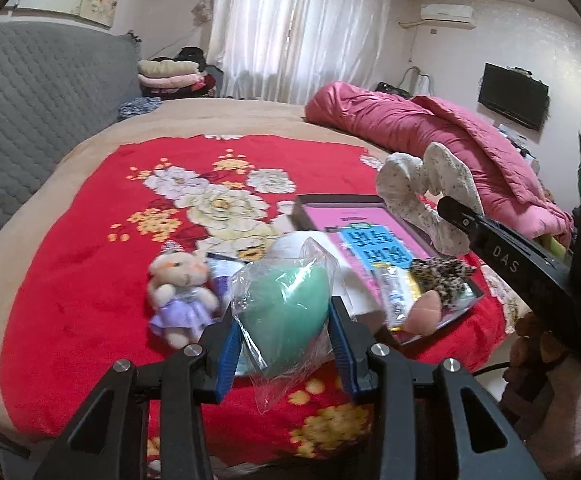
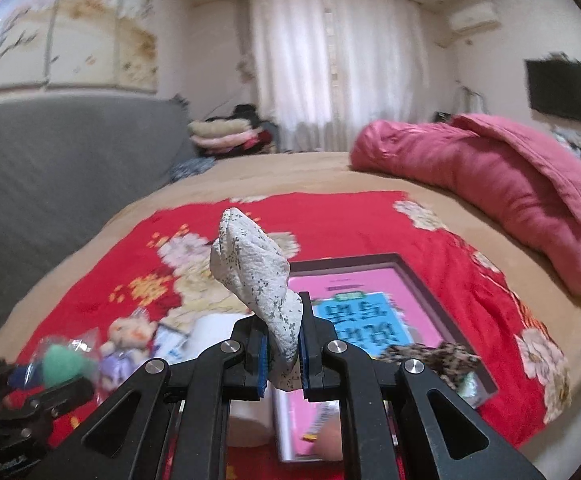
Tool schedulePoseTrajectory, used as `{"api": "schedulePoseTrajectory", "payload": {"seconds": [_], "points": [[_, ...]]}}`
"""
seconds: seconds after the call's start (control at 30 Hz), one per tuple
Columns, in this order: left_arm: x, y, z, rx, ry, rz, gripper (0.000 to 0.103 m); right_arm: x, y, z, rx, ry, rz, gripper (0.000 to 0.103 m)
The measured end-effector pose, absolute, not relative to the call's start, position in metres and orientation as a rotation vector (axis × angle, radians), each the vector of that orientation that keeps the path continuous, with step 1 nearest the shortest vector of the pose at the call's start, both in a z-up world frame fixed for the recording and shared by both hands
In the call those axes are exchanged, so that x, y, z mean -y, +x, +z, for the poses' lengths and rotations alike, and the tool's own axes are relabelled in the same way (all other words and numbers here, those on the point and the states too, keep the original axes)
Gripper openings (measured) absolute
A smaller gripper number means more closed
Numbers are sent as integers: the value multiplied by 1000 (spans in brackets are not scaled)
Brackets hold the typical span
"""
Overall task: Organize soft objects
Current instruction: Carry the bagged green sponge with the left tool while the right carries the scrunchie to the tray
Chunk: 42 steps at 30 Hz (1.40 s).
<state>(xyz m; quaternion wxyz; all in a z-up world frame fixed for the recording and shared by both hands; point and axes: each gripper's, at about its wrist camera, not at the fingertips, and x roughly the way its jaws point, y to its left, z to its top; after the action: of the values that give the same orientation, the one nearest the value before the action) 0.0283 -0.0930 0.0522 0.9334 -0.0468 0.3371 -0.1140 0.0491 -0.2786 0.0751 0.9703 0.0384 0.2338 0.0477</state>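
Left tool — bagged green sponge

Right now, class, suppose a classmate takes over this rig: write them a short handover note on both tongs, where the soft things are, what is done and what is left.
Left tongs: shut on a green sponge in a clear bag, held above the red floral blanket.
Right tongs: shut on a white speckled cloth, lifted over the pink box.
In the box: leopard-print fabric and a peach sponge.
On the blanket: plush doll in a purple dress.
Left: place both held items; the doll looks unsorted.
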Motion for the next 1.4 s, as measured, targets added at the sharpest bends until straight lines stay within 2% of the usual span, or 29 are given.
{"api": "schedulePoseTrajectory", "payload": {"seconds": [0.4,0.8,1.4], "points": [[165,65,52,-733,-52,-353,41,359,63,51,-521,331,21,12],[224,115,16,-852,8,-366,41,373,68,39,-543,332,-12,12],[247,127,-9,-934,94,-360,42,361,89,15,-645,286,46,14]]}}
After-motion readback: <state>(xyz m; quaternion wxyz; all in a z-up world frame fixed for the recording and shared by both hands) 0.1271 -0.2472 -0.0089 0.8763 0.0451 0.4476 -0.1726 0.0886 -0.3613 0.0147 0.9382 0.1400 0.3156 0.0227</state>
